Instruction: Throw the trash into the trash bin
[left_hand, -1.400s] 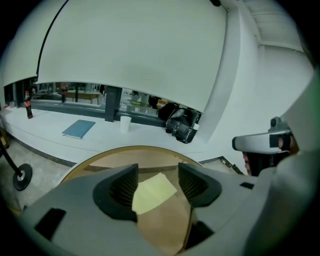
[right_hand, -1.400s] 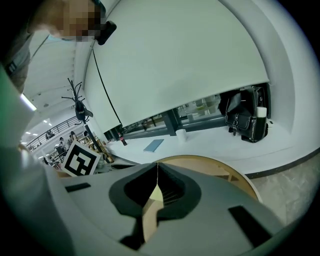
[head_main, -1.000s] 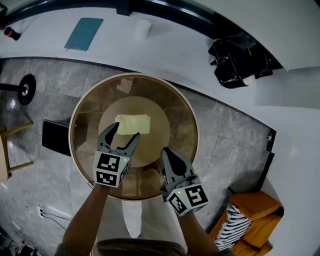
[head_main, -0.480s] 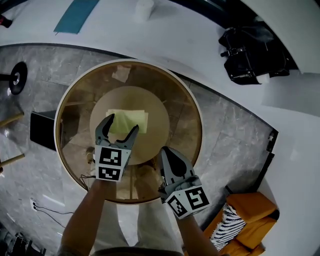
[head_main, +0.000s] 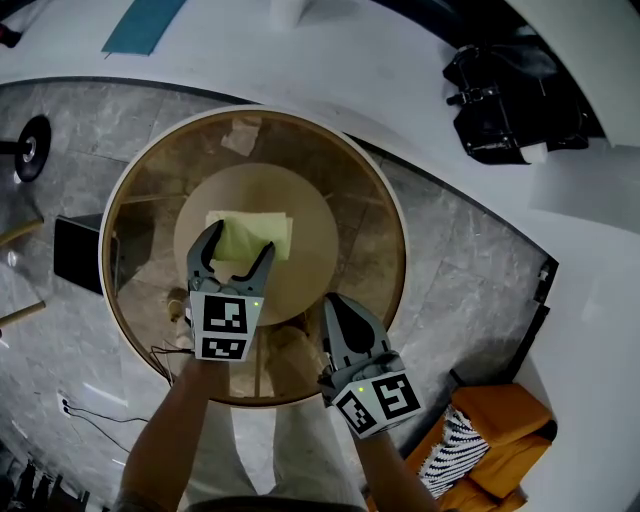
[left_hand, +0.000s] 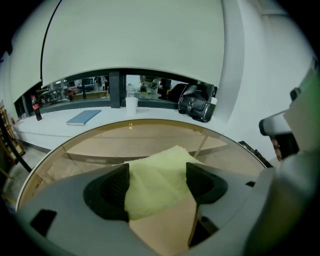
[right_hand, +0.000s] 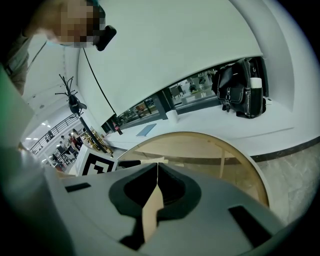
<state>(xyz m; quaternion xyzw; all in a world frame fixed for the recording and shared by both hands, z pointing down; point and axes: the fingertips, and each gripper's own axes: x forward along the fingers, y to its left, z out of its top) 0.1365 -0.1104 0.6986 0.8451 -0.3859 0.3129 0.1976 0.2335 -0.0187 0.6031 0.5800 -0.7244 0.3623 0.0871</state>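
A pale yellow-green paper napkin (head_main: 255, 232) lies flat at the middle of the round glass-topped table (head_main: 375, 215). My left gripper (head_main: 240, 240) is low over it and open. Its jaws have just been opening, and they stand on either side of the napkin's near part without pressing it. In the left gripper view the napkin (left_hand: 160, 167) fills the gap between the left gripper's (left_hand: 157, 187) dark pads. My right gripper (head_main: 335, 306) hangs shut and empty over the table's near right part. In its own view the right gripper's (right_hand: 157, 167) jaws meet.
A dark rectangular box (head_main: 78, 252) stands on the floor left of the table. Beyond the table, a white counter (head_main: 350, 70) carries a black bag (head_main: 515, 95), a teal book (head_main: 145, 22) and a white cup (left_hand: 131, 104). An orange seat with a striped cushion (head_main: 470, 450) is near right.
Both grippers have come down toward the table. The left one moved forward over the napkin's near part and its jaws spread wider. The right one stays shut.
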